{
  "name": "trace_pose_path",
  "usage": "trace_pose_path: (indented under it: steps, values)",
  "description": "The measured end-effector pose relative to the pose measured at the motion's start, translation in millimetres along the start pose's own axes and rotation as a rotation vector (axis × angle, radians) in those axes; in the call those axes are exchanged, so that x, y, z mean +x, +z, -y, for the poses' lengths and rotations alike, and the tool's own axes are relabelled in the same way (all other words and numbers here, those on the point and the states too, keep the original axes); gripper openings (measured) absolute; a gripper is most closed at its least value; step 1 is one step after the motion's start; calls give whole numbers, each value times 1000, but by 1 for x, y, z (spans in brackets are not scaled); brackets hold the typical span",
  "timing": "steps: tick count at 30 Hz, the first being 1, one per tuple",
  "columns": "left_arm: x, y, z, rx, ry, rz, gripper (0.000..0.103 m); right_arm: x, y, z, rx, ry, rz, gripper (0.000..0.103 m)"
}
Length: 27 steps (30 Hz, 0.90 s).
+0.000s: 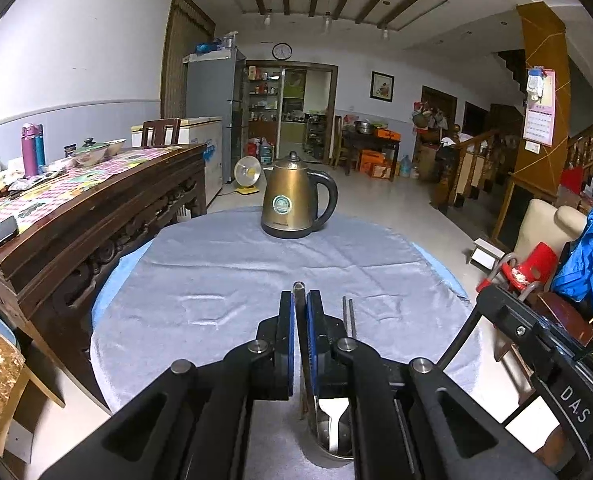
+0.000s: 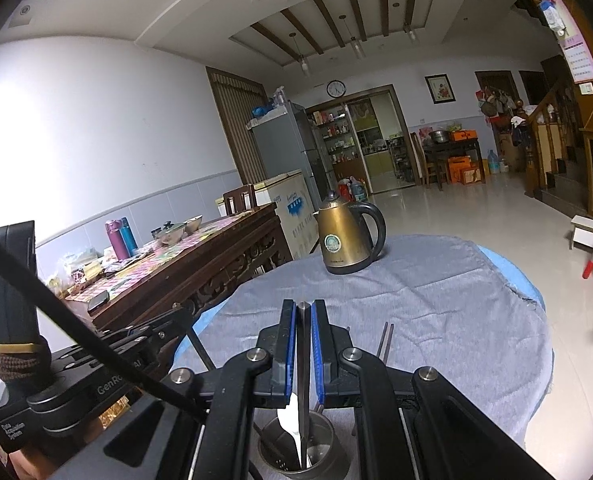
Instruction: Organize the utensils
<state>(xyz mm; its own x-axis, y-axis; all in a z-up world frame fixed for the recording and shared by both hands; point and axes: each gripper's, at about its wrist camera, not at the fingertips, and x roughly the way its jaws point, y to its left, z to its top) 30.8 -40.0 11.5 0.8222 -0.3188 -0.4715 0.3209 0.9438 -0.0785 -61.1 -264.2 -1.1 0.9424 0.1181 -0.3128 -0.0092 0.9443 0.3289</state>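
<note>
Bronze kettle (image 1: 294, 198) on grey tablecloth (image 1: 216, 280)

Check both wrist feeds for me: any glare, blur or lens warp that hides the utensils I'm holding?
Left wrist view: dim, even light; strong fisheye bending at the edges; the spoon pinched in the left gripper stays sharp. Right wrist view: a blown-out white glare on the wall at far left, dark lens corners, and a black cable crossing the foreground; the utensil in the right gripper and the holder cup remain readable.
</note>
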Motion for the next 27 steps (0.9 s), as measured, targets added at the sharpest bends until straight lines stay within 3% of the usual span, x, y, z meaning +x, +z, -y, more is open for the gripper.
trace_pose_path:
  steps: [18,20,24,27]
  values:
    - [4,-4,-4,5,46,-14,9,9,0,2,31,9,-42,9]
    - [3,-3,-2,15,69,-5,15,10,2,4,50,20,-47,10]
    - [2,-4,-1,20,96,6,37,7,3,13,81,10,-34,12]
    - [2,-4,-1,26,117,13,41,7,4,19,97,-3,-30,14]
